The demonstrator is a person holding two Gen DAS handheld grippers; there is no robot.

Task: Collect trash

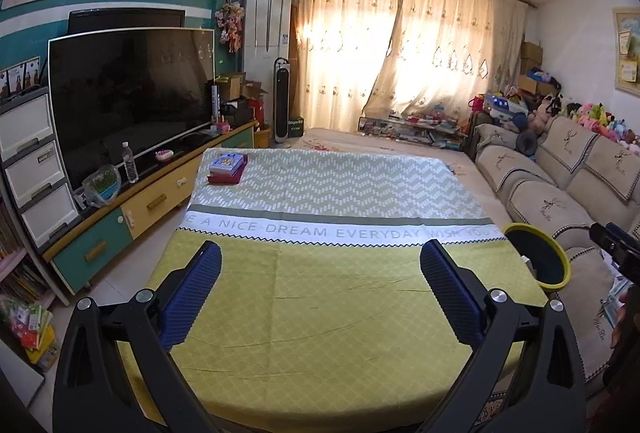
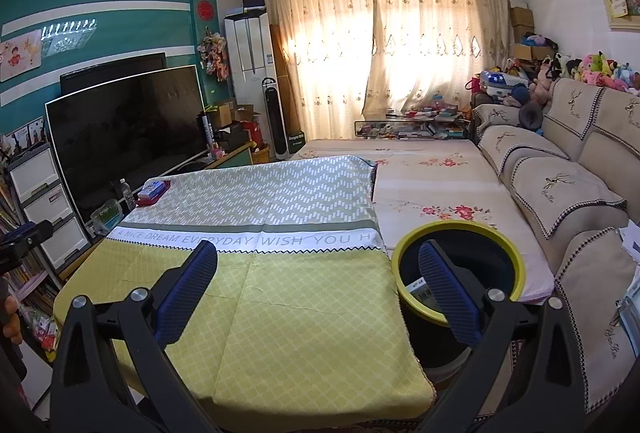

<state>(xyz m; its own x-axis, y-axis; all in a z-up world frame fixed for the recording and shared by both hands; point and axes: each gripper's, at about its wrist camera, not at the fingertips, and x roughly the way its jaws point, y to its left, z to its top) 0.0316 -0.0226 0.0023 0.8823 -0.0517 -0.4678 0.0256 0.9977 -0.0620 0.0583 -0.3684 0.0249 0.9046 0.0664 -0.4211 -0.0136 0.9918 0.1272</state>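
A black trash bin with a yellow rim [image 2: 460, 229] stands off the table's right edge; a white printed piece of trash [image 2: 420, 291] lies inside it. The bin also shows in the left wrist view [image 1: 538, 257]. My right gripper [image 2: 320, 289] is open and empty, above the table's right part, its right finger in front of the bin's mouth. My left gripper [image 1: 320, 293] is open and empty over the yellow-green tablecloth [image 1: 320, 305]. The right gripper's body [image 1: 616, 245] shows at the right edge of the left wrist view.
A stack of small boxes [image 1: 226, 169] sits at the table's far left corner. A TV [image 1: 128, 97] on a low cabinet stands left, with a water bottle [image 1: 130, 163]. A sofa [image 2: 560, 193] and a floral-covered low bed [image 2: 432, 193] lie right.
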